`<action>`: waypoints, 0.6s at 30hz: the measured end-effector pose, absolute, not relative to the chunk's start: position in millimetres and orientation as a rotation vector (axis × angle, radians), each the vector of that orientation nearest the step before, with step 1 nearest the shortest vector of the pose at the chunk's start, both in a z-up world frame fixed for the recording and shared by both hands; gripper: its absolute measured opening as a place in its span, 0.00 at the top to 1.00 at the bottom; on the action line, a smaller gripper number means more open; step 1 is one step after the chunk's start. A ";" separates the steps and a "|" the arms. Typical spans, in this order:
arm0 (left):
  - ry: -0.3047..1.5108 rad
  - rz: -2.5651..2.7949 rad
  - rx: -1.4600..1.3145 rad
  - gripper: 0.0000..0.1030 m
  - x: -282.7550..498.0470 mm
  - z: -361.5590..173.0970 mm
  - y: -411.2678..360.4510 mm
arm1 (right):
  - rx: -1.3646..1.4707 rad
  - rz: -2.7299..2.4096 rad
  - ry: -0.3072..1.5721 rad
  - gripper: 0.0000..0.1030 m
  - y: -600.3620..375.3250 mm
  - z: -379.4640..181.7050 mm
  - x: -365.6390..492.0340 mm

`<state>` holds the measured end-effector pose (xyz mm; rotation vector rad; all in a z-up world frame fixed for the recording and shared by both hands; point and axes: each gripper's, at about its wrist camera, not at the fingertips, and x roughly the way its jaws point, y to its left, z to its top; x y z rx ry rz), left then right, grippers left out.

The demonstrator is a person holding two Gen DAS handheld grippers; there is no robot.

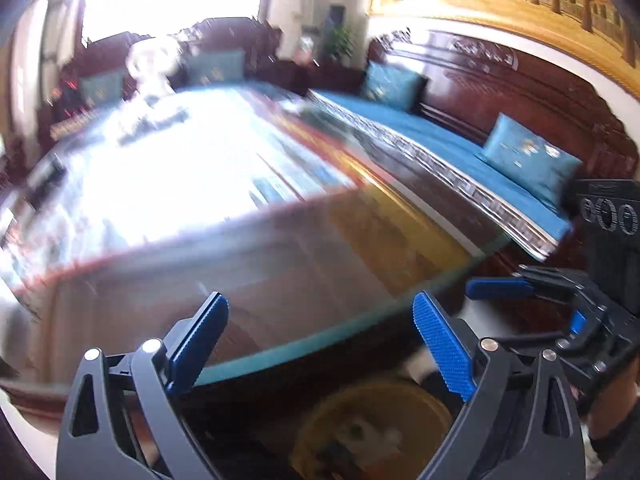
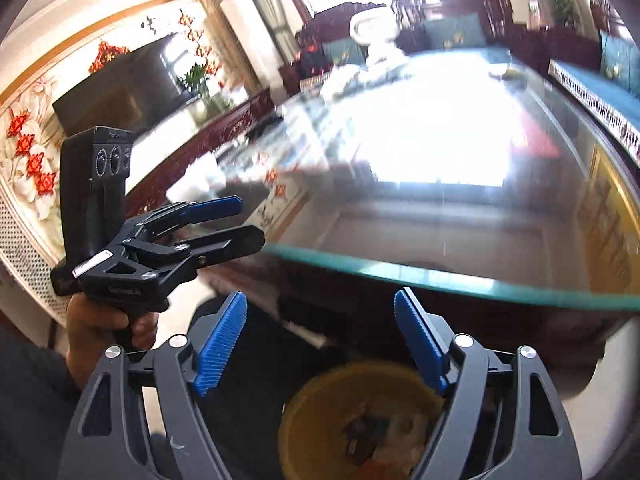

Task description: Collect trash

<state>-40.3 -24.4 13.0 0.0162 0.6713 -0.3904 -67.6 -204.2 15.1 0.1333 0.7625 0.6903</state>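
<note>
Trash point(image 2: 372, 432) lay as a blurred jumble of pale and dark scraps inside a round yellow bin point(image 2: 304, 412), at the bottom centre of the right wrist view, below the near edge of the glass-topped table point(image 2: 440, 276). In the left wrist view the same bin point(image 1: 320, 424) sat at the bottom centre, a whitish scrap point(image 1: 360, 436) in it, too smeared to identify.

Right gripper point(image 2: 320, 340) hung above the bin with its blue-padded fingers point(image 2: 222, 340) spread apart and nothing between them. Left gripper point(image 1: 320, 340) was likewise released, its fingers point(image 1: 444, 348) standing wide with only the table edge and bin behind the gap. Each gripper appeared in the other's view: the left one at the left of the right wrist frame, held by a hand point(image 2: 100, 328), the right one at the right edge of the left wrist frame.

Glare from a window washed out the tabletop. A blue-cushioned wooden sofa point(image 1: 460, 148) ran along the upper right of the left wrist view.
</note>
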 end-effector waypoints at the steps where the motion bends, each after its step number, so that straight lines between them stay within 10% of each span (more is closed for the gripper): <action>1: 0.656 -0.370 0.021 0.04 -35.7 18.5 -25.0 | 0.127 0.674 0.744 0.22 -202.0 19.4 -63.3; 18: 0.578 0.096 0.093 0.04 48.9 38.3 5.7 | -0.059 0.095 0.520 0.08 -166.0 25.6 25.2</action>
